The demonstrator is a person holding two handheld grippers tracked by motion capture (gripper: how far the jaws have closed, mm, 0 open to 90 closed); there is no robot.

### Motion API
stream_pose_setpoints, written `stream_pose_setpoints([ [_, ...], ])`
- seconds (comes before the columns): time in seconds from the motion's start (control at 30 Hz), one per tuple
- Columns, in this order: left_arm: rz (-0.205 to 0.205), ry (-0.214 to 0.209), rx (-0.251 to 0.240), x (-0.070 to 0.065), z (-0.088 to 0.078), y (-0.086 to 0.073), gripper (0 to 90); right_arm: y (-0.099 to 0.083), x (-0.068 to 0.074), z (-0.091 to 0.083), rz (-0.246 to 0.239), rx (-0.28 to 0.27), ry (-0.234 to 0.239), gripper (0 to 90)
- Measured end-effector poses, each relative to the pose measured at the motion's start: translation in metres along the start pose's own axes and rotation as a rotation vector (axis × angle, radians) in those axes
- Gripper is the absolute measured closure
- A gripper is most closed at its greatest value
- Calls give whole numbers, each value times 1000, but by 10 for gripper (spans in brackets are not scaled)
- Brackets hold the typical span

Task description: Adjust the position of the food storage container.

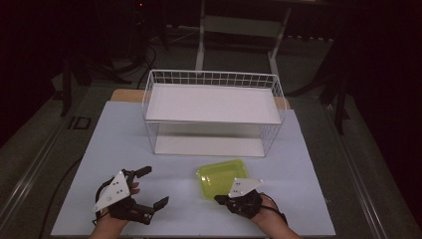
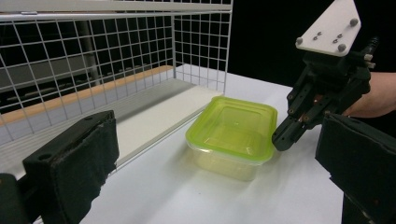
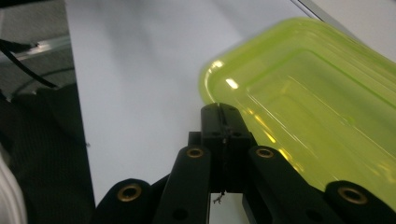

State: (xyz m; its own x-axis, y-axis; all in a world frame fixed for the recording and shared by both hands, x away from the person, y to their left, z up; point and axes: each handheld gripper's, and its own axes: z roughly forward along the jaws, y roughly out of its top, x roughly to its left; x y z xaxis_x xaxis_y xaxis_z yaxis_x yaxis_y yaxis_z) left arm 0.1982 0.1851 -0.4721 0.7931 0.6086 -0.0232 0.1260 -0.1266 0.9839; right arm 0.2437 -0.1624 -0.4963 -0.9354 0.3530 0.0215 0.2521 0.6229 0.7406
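Right gripper (image 1: pixel 222 199) is clenched tight, jaws pressed together with nothing between them — its tip sits at the near rim of the green container (image 1: pixel 222 177), at about six o'clock from it. Left gripper (image 1: pixel 151 187) rests at the container's nine o'clock, jaws spread wide, empty. The container lies lid-up on the white table (image 1: pixel 308 179), the wire basket (image 1: pixel 214 112) at its twelve o'clock.

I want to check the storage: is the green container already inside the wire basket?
No, the green container stands on the table in front of the wire basket.
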Motion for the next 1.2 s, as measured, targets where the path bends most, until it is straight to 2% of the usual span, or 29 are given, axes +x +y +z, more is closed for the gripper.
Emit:
stream_pose_setpoints([
  [0.07,1,0,0,0,0,0,0,1,1,0,-6,-2,2,900],
  [0.17,-1,0,0,0,0,0,0,1,2,-9,-7,-10,-3,900],
  [0.27,0,1,1,0,0,0,0,-2,-6,-27,5,-34,-46,900],
  [0.47,3,1,4,0,1,-1,0,-16,-37,-57,68,-55,-175,900],
  [0.6,0,1,8,1,2,-1,0,-28,-61,-63,117,-45,-240,900],
  [0.67,0,-1,10,1,3,-2,0,-33,-68,-61,130,-30,-257,900],
  [0.77,1,-5,13,1,3,-2,0,-40,-76,-56,149,-6,-263,900],
  [0.87,-3,-7,12,1,3,-2,0,-44,-77,-51,162,5,-252,900],
  [1.07,-3,-8,12,1,3,-2,0,-46,-72,-49,165,5,-232,900],
  [1.2,-3,-13,14,1,4,-2,1,-43,-60,-47,151,3,-192,900],
])
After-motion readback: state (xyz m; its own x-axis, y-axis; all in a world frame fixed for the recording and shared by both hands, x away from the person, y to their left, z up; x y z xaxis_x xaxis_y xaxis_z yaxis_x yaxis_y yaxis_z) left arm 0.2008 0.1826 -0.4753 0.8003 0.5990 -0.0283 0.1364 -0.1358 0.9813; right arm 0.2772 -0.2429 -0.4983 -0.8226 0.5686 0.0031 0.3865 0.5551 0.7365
